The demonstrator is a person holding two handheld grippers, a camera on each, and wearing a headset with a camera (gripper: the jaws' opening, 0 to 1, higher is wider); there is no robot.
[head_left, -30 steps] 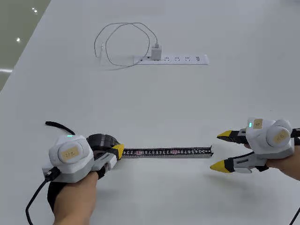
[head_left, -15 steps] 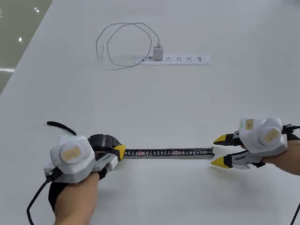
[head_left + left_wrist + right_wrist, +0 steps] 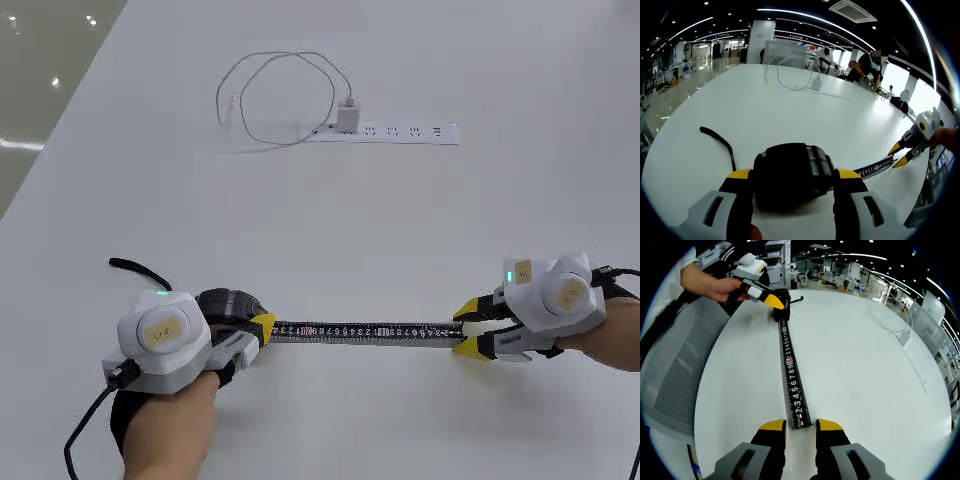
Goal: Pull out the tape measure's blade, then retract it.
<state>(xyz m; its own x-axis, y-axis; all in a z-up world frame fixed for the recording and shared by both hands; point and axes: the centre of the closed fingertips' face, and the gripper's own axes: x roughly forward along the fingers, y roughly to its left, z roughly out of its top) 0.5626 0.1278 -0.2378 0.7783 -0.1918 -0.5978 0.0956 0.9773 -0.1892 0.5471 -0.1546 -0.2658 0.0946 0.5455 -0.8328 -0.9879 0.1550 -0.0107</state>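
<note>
A black tape measure case (image 3: 228, 305) (image 3: 792, 170) rests on the white table (image 3: 330, 230), and my left gripper (image 3: 255, 328) (image 3: 792, 175) is shut on it. Its black wrist strap (image 3: 135, 270) trails off to the left. The blade (image 3: 370, 330) (image 3: 790, 365) lies flat on the table, pulled out toward the right. My right gripper (image 3: 465, 328) (image 3: 801, 426) is open, its yellow-tipped jaws narrowed to either side of the blade's end hook, with a small gap left on each side. In the right gripper view the left gripper (image 3: 775, 300) holds the case at the blade's far end.
A white power strip (image 3: 400, 133) lies at the far side of the table with a white charger (image 3: 348, 118) plugged in and a looped white cable (image 3: 270, 90). The table's left edge (image 3: 60, 130) drops to a glossy floor. Other people work at benches in the background.
My right gripper has moved left to the blade's end and its jaws have narrowed around the tip. The left gripper and the case have stayed put; the head camera shifted slightly.
</note>
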